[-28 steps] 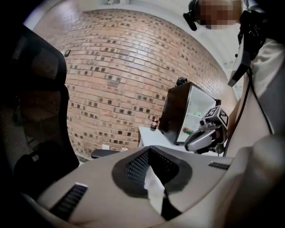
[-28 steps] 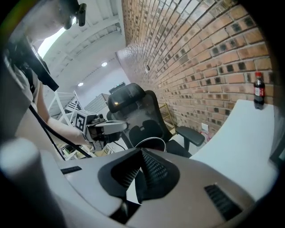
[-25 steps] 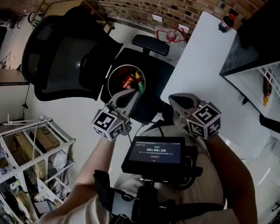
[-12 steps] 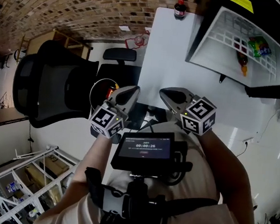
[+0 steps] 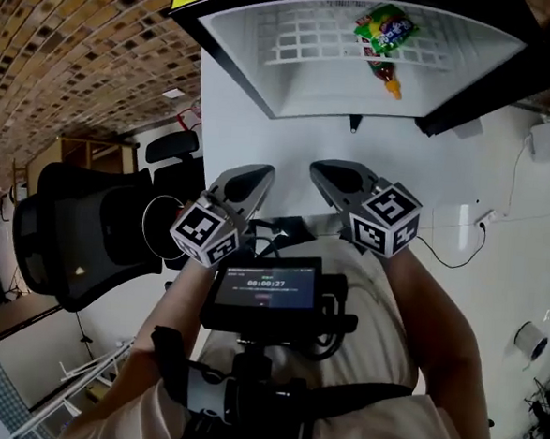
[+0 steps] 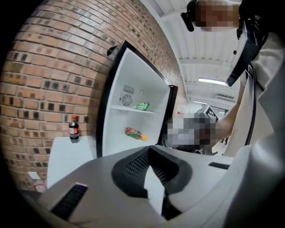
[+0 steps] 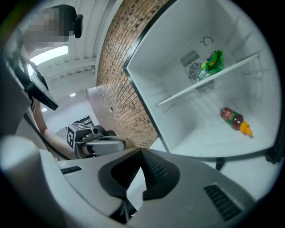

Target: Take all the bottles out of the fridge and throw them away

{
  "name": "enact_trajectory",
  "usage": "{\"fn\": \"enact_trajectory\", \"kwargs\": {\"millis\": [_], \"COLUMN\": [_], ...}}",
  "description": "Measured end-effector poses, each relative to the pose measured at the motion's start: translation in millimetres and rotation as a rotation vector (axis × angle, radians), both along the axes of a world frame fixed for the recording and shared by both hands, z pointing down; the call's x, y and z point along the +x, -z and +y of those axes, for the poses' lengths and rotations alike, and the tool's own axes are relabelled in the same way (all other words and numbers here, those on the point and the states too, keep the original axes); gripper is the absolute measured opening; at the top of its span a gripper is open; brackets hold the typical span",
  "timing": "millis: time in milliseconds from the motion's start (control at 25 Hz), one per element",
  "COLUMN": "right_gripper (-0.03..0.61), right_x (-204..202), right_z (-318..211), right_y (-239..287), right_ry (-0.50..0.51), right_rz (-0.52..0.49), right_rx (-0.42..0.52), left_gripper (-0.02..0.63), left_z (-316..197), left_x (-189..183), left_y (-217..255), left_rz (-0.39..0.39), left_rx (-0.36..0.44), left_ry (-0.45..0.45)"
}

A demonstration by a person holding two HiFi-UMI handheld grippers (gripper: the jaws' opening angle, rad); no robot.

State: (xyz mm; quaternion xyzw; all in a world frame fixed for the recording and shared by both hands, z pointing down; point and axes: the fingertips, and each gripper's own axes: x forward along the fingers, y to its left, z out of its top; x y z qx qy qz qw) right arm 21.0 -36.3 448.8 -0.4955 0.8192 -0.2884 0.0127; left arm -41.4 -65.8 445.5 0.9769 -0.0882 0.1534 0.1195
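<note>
The open fridge point(image 5: 266, 77) is straight ahead of both grippers. On its lower floor lies a red-labelled bottle with an orange cap point(image 5: 385, 78) point(image 7: 236, 120) point(image 6: 135, 132). A green packet point(image 5: 387, 29) point(image 7: 211, 62) point(image 6: 142, 106) rests on the shelf above. My left gripper point(image 5: 257, 177) point(image 6: 156, 198) and right gripper point(image 5: 323, 170) point(image 7: 133, 187) are side by side in front of the fridge, apart from it, both shut and empty. A dark cola bottle point(image 6: 74, 128) stands on the white table point(image 6: 67, 156) left of the fridge.
A black office chair point(image 5: 76, 238) is at the left, with a round bin point(image 5: 166, 227) beside it. The brick wall point(image 5: 71, 49) runs behind the table. A camera rig with a screen point(image 5: 265, 288) hangs at the person's chest. A white cable point(image 5: 460, 255) lies on the floor at right.
The view has swung from the chair and bin round to the open fridge. Both grippers moved with it, staying side by side with their jaws together.
</note>
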Motion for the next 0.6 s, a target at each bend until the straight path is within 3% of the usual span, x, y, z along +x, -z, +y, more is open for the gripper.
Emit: {"fn": "enact_trajectory", "kwargs": {"millis": [160, 320, 600], "right_gripper": [0.002, 0.002, 0.002], "right_x": [50.0, 93.4, 152.8], "right_z": [19.2, 30.4, 48.6], "right_y": [-0.4, 4.9, 23.4], "right_ry": [-0.088, -0.166, -0.224], "right_rz": [0.001, 0.0, 0.003], "right_rx": [0.001, 0.024, 0.082], "left_gripper": [0.017, 0.017, 0.017], "left_z": [22.8, 28.7, 51.5], "left_x": [59.8, 103.0, 160.5], "left_y": [5.2, 2.7, 15.7], "left_rz": [-0.003, 0.013, 0.017], "left_rx": [-0.041, -0.02, -0.054], "left_ry": [-0.089, -0.163, -0.198]}}
